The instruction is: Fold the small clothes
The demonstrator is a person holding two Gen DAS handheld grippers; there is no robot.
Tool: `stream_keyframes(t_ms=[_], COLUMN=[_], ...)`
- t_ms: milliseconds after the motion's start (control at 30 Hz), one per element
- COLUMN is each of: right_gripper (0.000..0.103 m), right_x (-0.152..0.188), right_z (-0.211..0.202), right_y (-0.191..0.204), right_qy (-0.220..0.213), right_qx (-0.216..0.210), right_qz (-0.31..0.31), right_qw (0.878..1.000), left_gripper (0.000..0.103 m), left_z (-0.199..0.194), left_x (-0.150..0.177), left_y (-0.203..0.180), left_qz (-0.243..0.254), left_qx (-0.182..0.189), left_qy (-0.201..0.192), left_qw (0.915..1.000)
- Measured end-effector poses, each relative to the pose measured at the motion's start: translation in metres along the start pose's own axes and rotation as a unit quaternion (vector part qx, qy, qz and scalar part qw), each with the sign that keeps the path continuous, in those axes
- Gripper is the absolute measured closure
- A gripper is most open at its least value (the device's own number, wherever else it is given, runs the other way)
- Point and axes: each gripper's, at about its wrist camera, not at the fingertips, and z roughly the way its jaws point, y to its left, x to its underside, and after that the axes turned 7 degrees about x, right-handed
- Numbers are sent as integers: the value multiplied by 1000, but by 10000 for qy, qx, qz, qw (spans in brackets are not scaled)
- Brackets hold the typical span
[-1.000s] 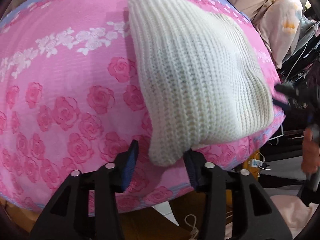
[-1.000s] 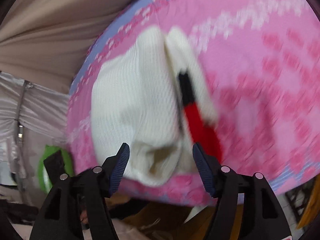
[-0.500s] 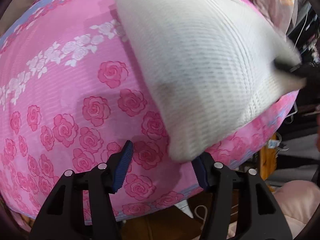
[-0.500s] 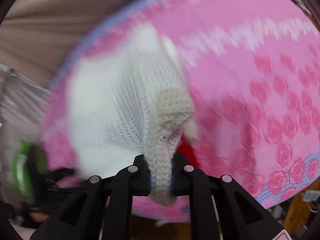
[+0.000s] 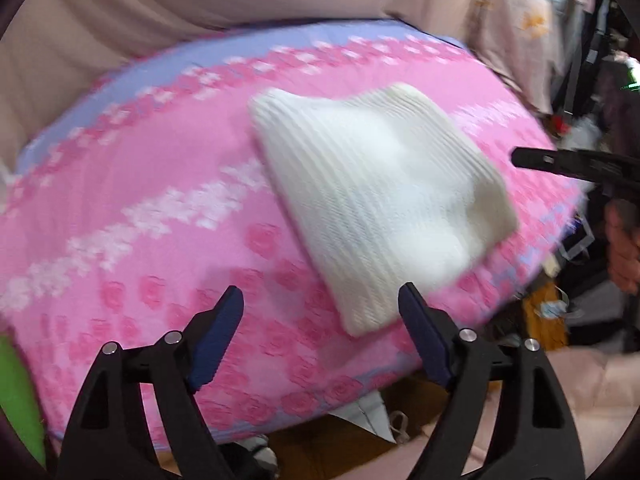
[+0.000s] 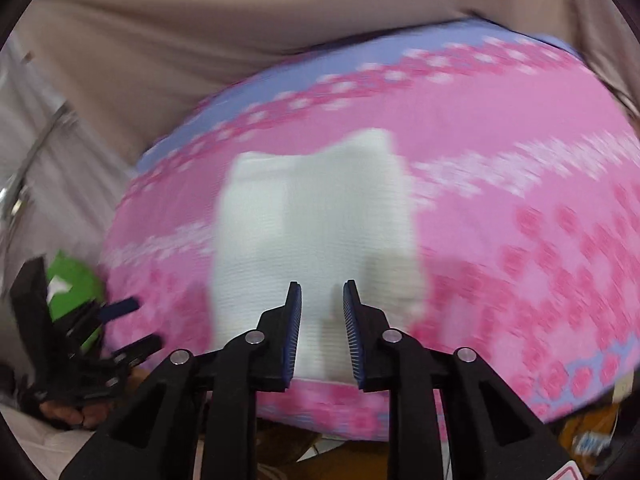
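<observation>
The white knit garment point(image 5: 380, 208) lies folded into a thick, roughly square pad on the pink rose-print cloth point(image 5: 140, 208), toward the right-hand side of it as your left camera sees it, with one corner close to the near edge. From your right camera the same knit point(image 6: 316, 232) shows a stepped far edge, one part reaching farther back than the other; both views are blurred, so the layers cannot be counted.

Your left gripper point(image 5: 320, 320) is released, its blue pads spread wide, held off the near edge of the cloth with nothing between the fingers. The near corner of the knit sits just beyond its right finger, not touched.

Your right gripper point(image 6: 322, 328) is partly parted, a narrow gap between the pads, and empty; it sits over the near edge of the knit, and whether it touches the fabric cannot be told.

Each camera catches the other tool at its edge, with a hand point(image 5: 622, 248) on the handle. Beige fabric point(image 6: 200, 40) hangs behind the cloth, and something green point(image 6: 74, 284) sits at the left.
</observation>
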Motion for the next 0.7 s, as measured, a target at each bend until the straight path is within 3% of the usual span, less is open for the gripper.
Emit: stream_keyframes(t_ms=[133,233,267,333,400,500,600,667,700], right_gripper=[83,90,90,91,92,92,90,90,103], right_x=[-9,23,32,34,29,10,-6,-10,-7], right_z=[65,151,151,144,128,77,47,59,71], right_y=[54,75,85,98,93,60,18,-10,-21], right_qy=[378,1568,1391,1407,1300,682,278,407,584], right_qx=[-325,-302,-420,-223,-184,-59,244,551,705], right_qz=[-432,-492,-727,-1053,-922,-322,218,388,375], right_qw=[9978,9859,9867,9842,9870,9971,9991,9969,9951], left_gripper=[25,25,25,25,25,25,25,25,25], left_z=[0,-5,-5,-6,-6,-3,3,9,12], left_x=[-6,-2,-2,-3,-6,-13,-22,-26,-28], left_y=[27,41,44,42,41,35,26,21,19], left_qz=[-652,-1084,-1137,-1113,-1068,-1025,-936,-893,-883], left_qx=[-250,-227,-250,-323,-396,-418,-431,-440,-420], left_qy=[-81,-134,-142,-205,-246,-269,-250,-227,-200], left_qw=[9975,9938,9931,9930,9932,9935,9944,9948,9950])
